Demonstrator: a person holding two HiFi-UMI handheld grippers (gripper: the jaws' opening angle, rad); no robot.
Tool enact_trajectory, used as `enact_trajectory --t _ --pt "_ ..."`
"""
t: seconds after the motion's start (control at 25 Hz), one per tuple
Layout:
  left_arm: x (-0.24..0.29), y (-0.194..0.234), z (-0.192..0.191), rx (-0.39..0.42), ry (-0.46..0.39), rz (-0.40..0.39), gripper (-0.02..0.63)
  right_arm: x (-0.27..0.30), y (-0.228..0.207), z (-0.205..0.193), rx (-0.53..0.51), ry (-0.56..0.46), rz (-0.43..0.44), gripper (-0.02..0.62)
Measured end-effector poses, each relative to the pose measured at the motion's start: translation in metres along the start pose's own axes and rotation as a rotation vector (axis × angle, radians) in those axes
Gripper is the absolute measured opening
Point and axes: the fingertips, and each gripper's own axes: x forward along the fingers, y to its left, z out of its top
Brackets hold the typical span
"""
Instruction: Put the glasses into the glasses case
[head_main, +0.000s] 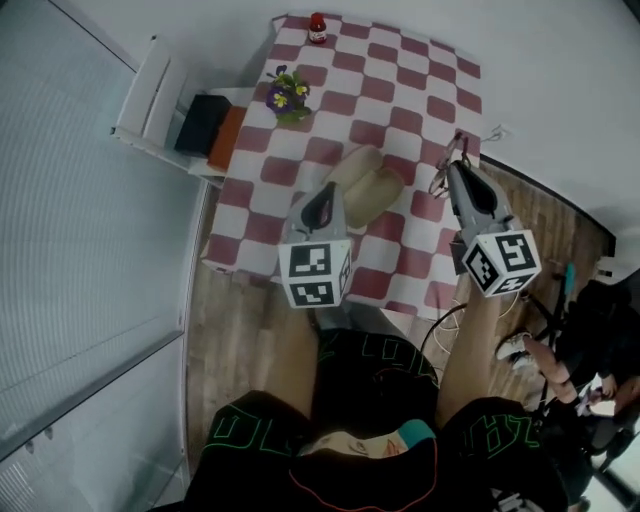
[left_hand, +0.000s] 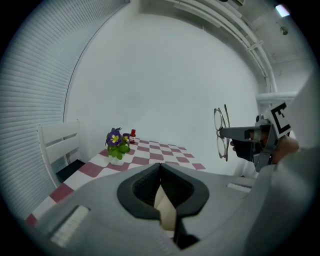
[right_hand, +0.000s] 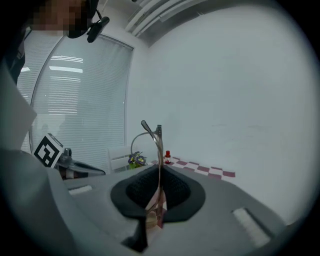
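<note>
One checkered table (head_main: 400, 90), one beige glasses case (head_main: 370, 185), one pair of glasses (left_hand: 218, 120), one flowerpot (head_main: 287, 97) and one red bottle (head_main: 317, 28) were in view. The left gripper (head_main: 325, 192) pinched the case over the table. The right gripper (head_main: 458, 165) clamped the glasses near the table's right edge, long axis upright, lenses stacked.

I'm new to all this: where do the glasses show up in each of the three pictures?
Head view: glasses right of centre, at the right hand-held gripper's tip.
Left gripper view: glasses far right, held upright by that gripper.
Right gripper view: glasses centre, edge-on, clamped between the jaws.
Shared landmark: purple flower pot.
</note>
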Motion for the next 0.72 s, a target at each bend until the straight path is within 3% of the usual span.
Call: enact_trajectory --t 0.2,0.36,0.72 --pt "0.0 0.015 -0.007 -0.031 0.013 0.024 0.009 0.026 0.02 -0.013 -0.057 0.073 0.092 0.018" --pt "-0.004 0.022 -0.016 -0.087 0.015 0.031 0.009 0.044 0.035 -0.019 -0.154 0.129 0.163 0.018" --pt "-0.013 0.03 -0.035 -0.124 0.035 0.054 0.009 0.056 0.066 -0.034 -0.37 0.24 0.344 0.017"
